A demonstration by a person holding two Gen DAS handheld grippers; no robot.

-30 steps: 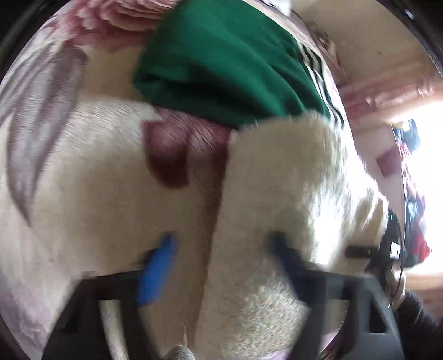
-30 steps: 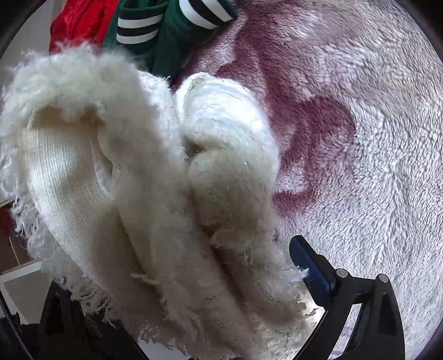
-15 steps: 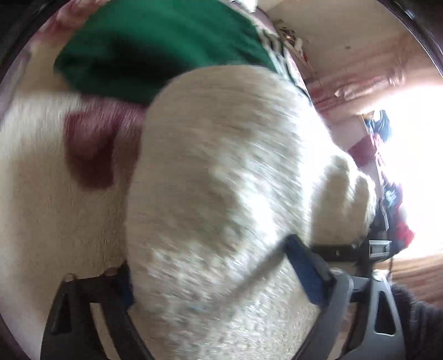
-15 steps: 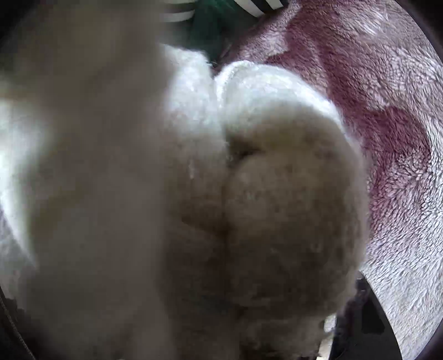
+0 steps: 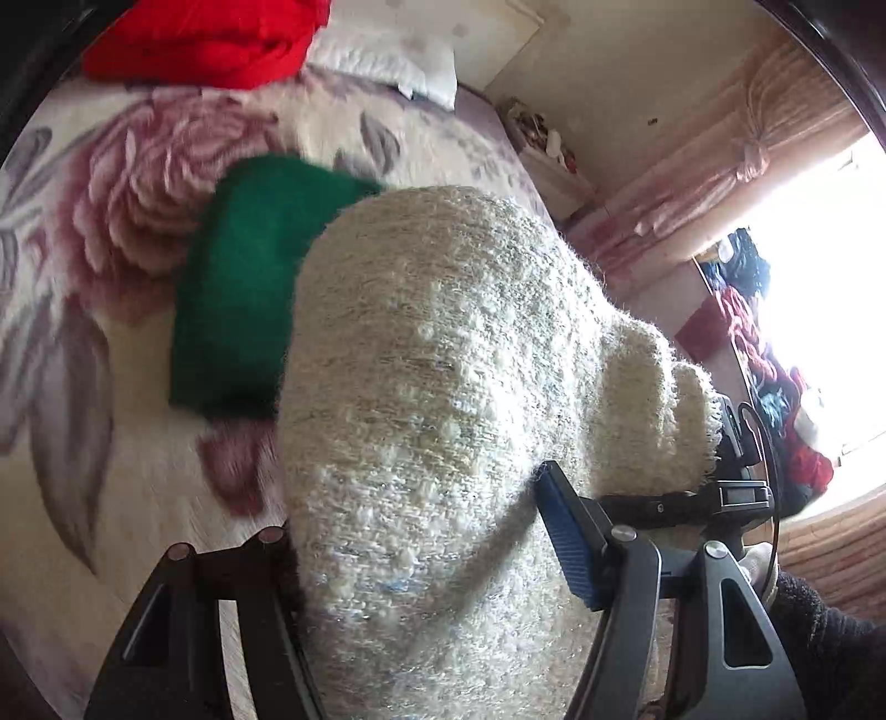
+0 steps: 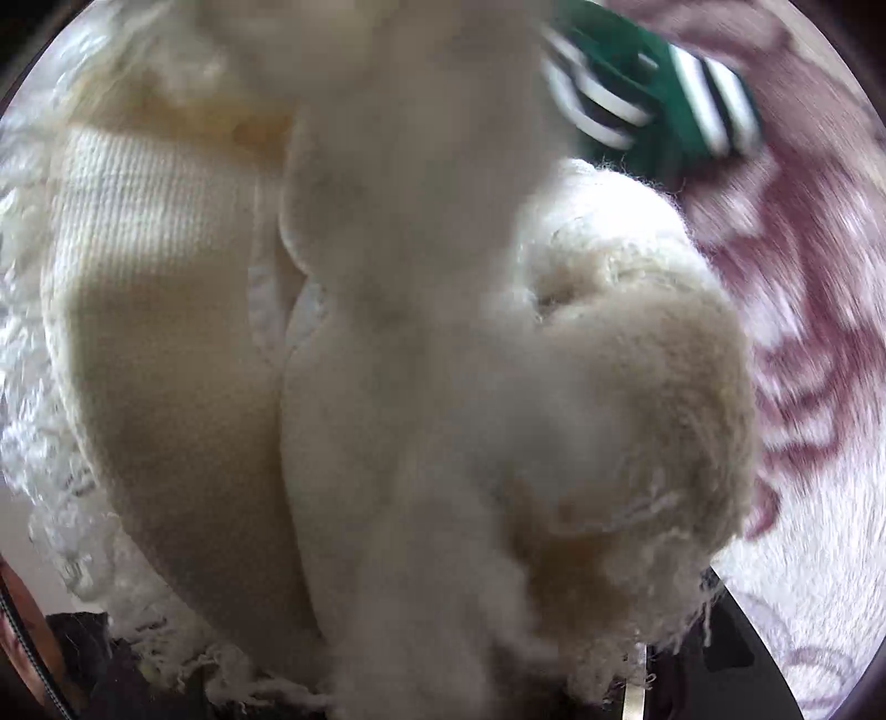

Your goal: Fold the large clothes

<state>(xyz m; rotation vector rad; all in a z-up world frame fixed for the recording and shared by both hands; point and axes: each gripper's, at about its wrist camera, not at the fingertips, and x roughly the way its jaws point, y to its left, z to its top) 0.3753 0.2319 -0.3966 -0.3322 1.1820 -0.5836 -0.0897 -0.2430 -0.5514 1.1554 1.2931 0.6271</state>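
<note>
A thick cream knitted garment (image 5: 443,399) fills the space between the fingers of my left gripper (image 5: 421,531), which is shut on it and holds it lifted above the bed. Its blue right pad (image 5: 565,531) presses the knit; the left pad is hidden behind the cloth. In the right wrist view the same cream garment (image 6: 387,360) bunches in fluffy folds and covers almost everything. My right gripper (image 6: 476,687) is buried under it and grips it; its fingers are hidden. The other gripper (image 5: 736,487) shows at the garment's far end.
A folded green garment (image 5: 243,299) with white stripes (image 6: 653,94) lies on the floral blanket (image 5: 111,232) behind the cream one. A red garment (image 5: 205,39) and a pillow (image 5: 387,61) lie at the bed's head. Curtains, a window and a clothes pile (image 5: 775,399) are on the right.
Both grippers closed on the cream garment and lifted it off the blanket. The left view now looks higher, so the bed head, red garment and room show.
</note>
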